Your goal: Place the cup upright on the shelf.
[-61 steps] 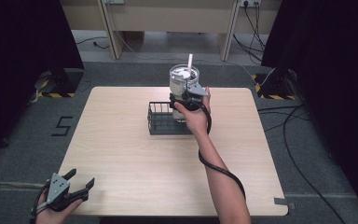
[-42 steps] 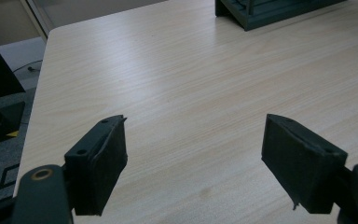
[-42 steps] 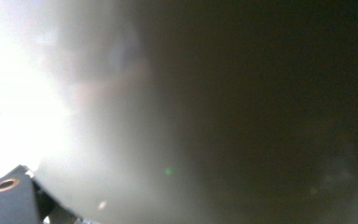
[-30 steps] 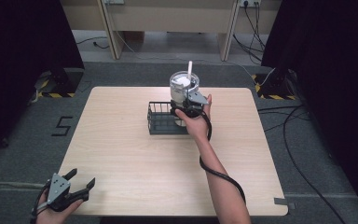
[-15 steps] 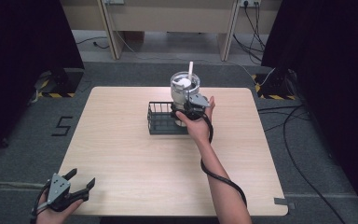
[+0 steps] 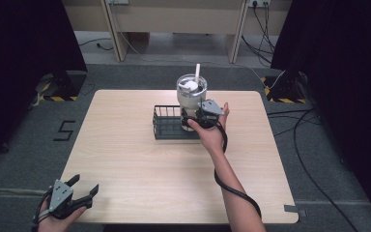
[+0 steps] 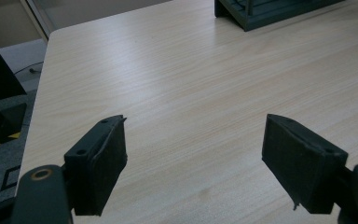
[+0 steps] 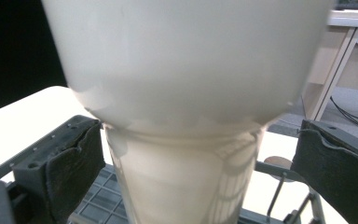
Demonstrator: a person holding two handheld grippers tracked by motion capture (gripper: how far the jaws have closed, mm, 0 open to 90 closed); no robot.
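A pale translucent tumbler point(image 6: 192, 94) with a lid and a white straw point(image 6: 197, 70) stands in the right end of a black wire basket point(image 6: 166, 130) at the table's far middle. My right gripper point(image 6: 195, 118) is at the tumbler's near side, open. In the right gripper view its jaws flank the narrow lower part of the tumbler point(image 8: 186, 93); the left pad point(image 8: 74, 163) is close to it and the right pad point(image 8: 335, 172) stands apart. My left gripper point(image 6: 85, 185) hangs open at the table's near left corner, with nothing between its pads point(image 7: 98, 163).
The wooden table point(image 6: 140, 169) spreads bare between the two grippers. The basket's corner point(image 7: 261, 11) lies far ahead in the left gripper view. Cables point(image 6: 309, 145) run over the floor at the right. Table legs point(image 6: 118, 34) stand beyond the far edge.
The tumbler and my right gripper have shifted slightly toward the near side, lower over the basket. The left gripper has stayed put.
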